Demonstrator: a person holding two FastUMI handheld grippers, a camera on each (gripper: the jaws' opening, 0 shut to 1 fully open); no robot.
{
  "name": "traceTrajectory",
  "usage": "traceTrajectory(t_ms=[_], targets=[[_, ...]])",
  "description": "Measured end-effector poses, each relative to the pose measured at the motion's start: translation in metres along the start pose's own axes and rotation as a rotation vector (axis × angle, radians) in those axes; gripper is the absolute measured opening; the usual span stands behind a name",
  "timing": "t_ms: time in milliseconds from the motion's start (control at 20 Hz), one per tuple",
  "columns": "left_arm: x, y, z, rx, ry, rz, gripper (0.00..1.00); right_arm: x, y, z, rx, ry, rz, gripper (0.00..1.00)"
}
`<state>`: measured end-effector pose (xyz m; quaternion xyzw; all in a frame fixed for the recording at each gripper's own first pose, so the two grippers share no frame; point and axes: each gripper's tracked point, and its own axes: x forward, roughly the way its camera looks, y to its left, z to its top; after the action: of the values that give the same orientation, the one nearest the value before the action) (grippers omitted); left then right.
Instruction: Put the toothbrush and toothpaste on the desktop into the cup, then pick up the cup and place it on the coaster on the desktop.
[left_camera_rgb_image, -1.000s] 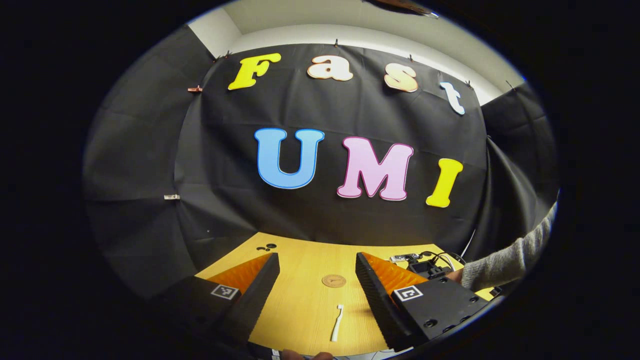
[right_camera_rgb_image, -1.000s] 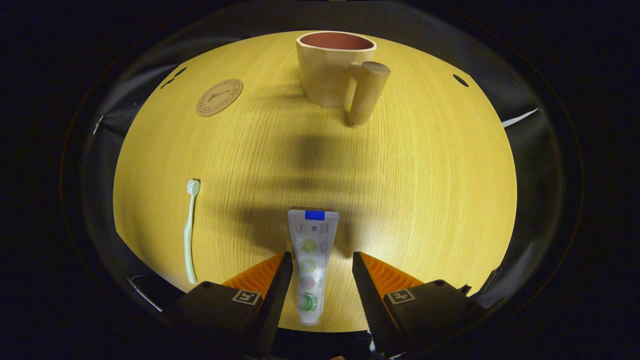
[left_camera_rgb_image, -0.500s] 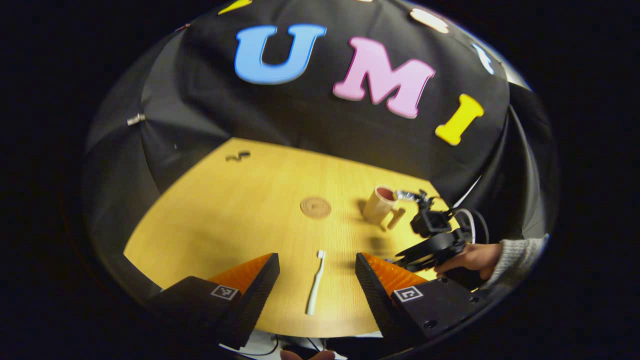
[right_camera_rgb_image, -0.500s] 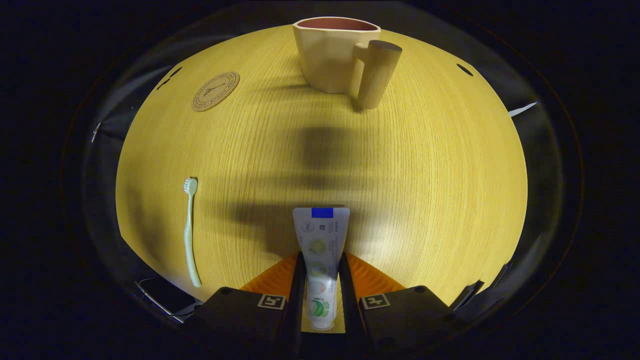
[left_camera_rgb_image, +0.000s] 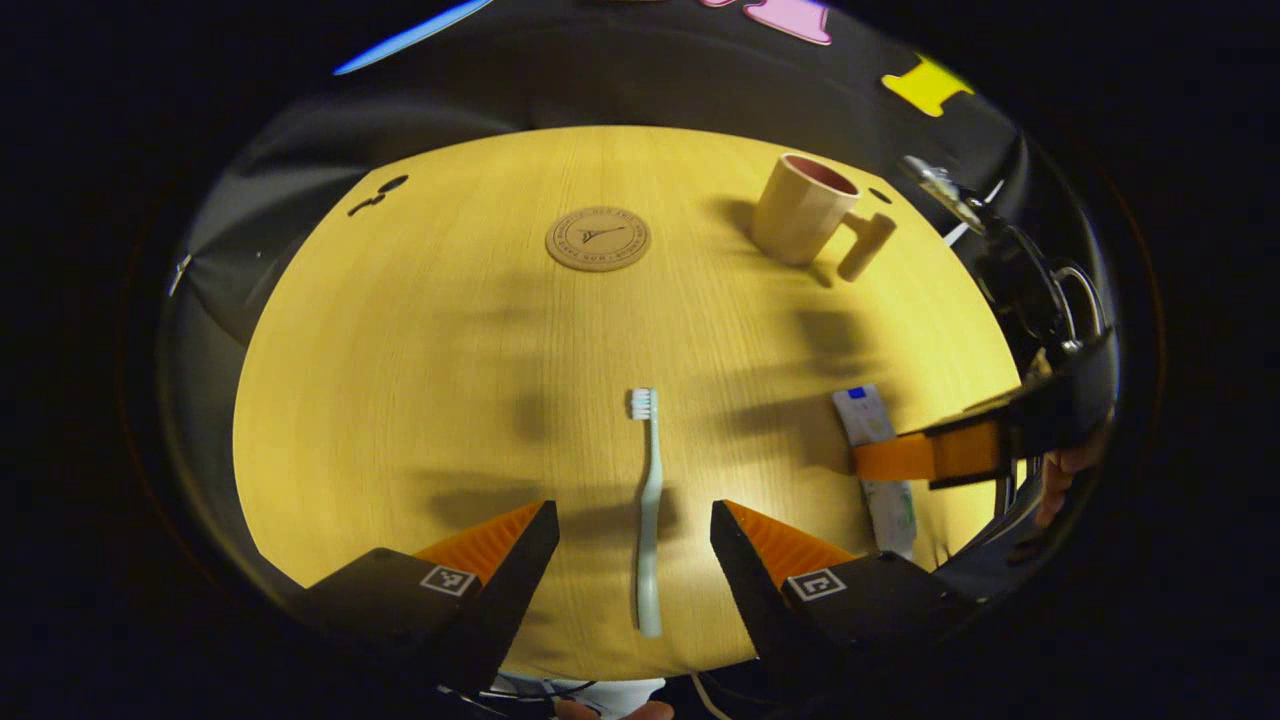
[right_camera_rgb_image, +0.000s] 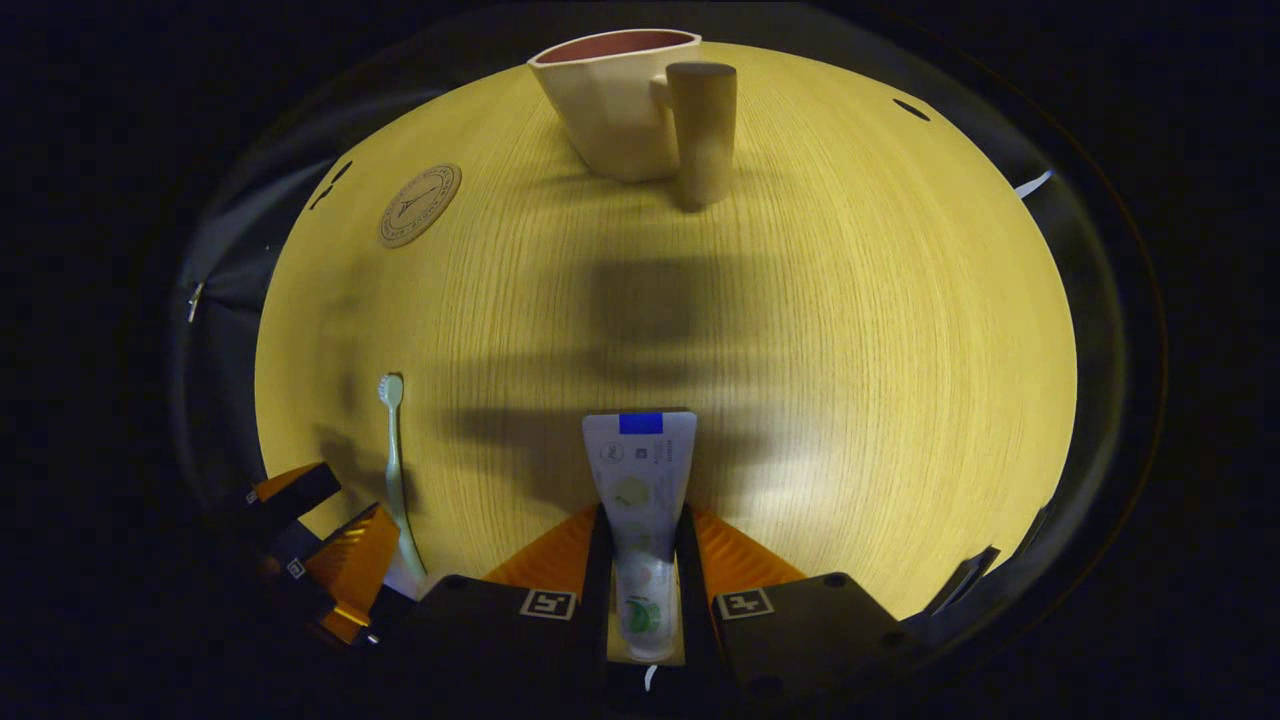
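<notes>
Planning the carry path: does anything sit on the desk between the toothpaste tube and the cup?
No. In the right gripper view, bare wooden desktop, crossed by shadows, lies between the white toothpaste tube and the beige handled cup.

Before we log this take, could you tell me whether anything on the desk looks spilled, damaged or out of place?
Nothing stands out. The cup stands upright, the coaster lies flat and bare, the toothbrush lies straight between the left gripper's open fingers, and the right gripper grips the toothpaste.

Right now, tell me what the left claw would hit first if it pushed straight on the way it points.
Probably the toothbrush: it lies on the desktop between the open left claw fingers, along their line. Beyond its bristle end the wood looks bare; height above the desktop is unclear.
</notes>
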<state>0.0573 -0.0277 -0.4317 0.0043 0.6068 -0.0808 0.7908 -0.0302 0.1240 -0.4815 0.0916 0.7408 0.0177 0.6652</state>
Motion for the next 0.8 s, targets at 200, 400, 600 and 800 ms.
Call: traceTrajectory(t_ms=[200, 400, 600, 800], targets=[[0.015, 0.001, -0.002, -0.014, 0.067, 0.018, 0.97, 0.000, 0.000, 0.000, 0.000, 0.001, -0.002, 0.36], [0.023, 0.004, -0.004, 0.016, 0.083, 0.059, 0.90, 0.000, 0.000, 0.000, -0.004, 0.000, -0.008, 0.36], [0.025, -0.002, -0.006, 0.030, 0.112, 0.084, 0.65, 0.000, 0.000, 0.000, 0.007, 0.004, 0.000, 0.36], [0.024, -0.011, -0.009, 0.058, 0.141, 0.098, 0.19, 0.000, 0.000, 0.000, 0.005, 0.002, -0.006, 0.36]])
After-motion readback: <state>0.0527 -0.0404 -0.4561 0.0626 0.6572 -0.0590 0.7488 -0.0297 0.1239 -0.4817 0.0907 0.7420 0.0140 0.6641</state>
